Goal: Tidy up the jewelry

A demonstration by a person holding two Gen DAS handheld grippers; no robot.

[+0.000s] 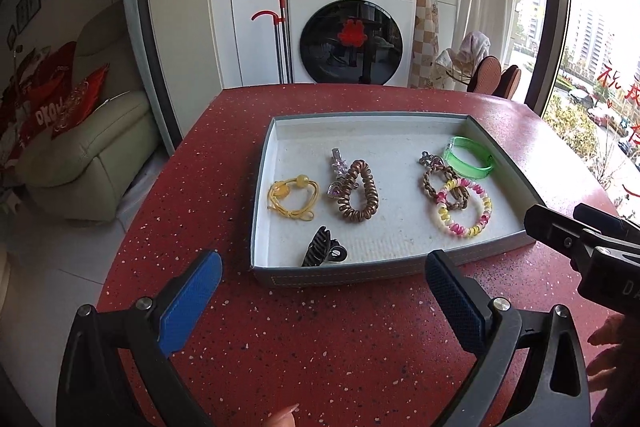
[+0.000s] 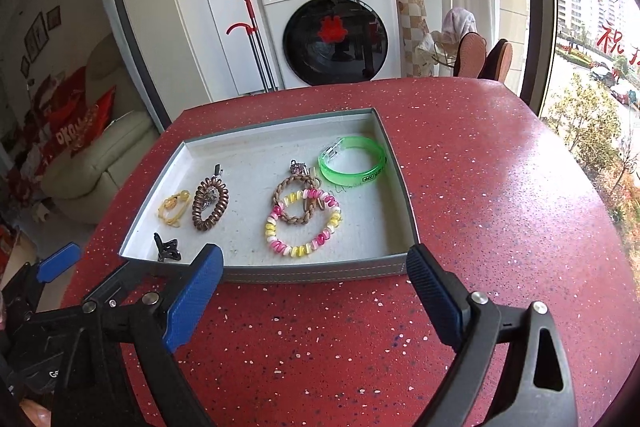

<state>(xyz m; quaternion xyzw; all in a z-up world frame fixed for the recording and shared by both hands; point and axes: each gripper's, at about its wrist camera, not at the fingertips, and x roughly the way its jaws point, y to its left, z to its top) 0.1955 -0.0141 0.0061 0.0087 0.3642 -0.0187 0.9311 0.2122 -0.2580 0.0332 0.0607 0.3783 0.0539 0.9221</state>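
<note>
A shallow grey tray (image 1: 340, 277) (image 2: 320, 273) sits on the red table. In it lie a yellow beaded hair tie (image 1: 292, 197) (image 2: 173, 209), a brown coil tie (image 1: 357, 193) (image 2: 209, 203) with a silver clip (image 1: 338, 167), a black claw clip (image 1: 322, 251) (image 2: 167, 247), a braided brown tie (image 1: 442, 181) (image 2: 296, 201), a pink-yellow coil bracelet (image 1: 464, 209) (image 2: 302, 223) and a green bangle (image 1: 468, 157) (image 2: 352, 163). My left gripper (image 1: 324, 273) is open and empty in front of the tray. My right gripper (image 2: 314, 265) is open and empty at the tray's near edge.
The red speckled table (image 1: 320, 339) (image 2: 500, 207) has rounded edges. The right gripper's body (image 1: 580, 243) shows at the right of the left wrist view. A washing machine (image 1: 350, 31), a sofa (image 1: 88, 147) and a window (image 2: 592, 67) stand beyond.
</note>
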